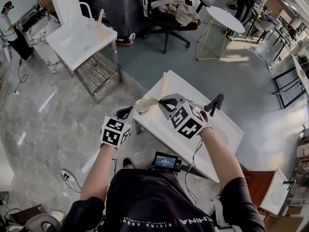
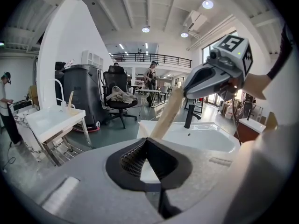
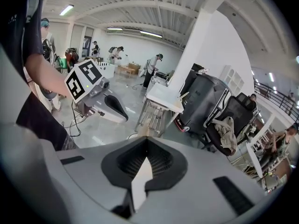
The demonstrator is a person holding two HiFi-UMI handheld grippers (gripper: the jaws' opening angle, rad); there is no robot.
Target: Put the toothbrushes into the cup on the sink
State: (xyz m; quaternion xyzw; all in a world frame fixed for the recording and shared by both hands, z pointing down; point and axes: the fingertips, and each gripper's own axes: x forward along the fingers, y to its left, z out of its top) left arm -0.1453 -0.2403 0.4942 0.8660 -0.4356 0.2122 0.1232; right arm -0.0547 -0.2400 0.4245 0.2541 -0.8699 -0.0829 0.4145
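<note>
The right gripper (image 3: 145, 143) is clamped on a pale toothbrush (image 2: 168, 112), which slants towards the cup (image 1: 142, 106) at its 9 o'clock; whether the tip is already inside the cup cannot be told; the cup stands on the white sink (image 1: 217, 129) at its left corner; the left gripper (image 2: 147, 143), jaws pressed together with nothing seen between them, sits just beside the cup at its 8 o'clock.

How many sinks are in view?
2: the near sink just ahead, with the cup on its corner; the far sink on a metal frame, upper left.
</note>
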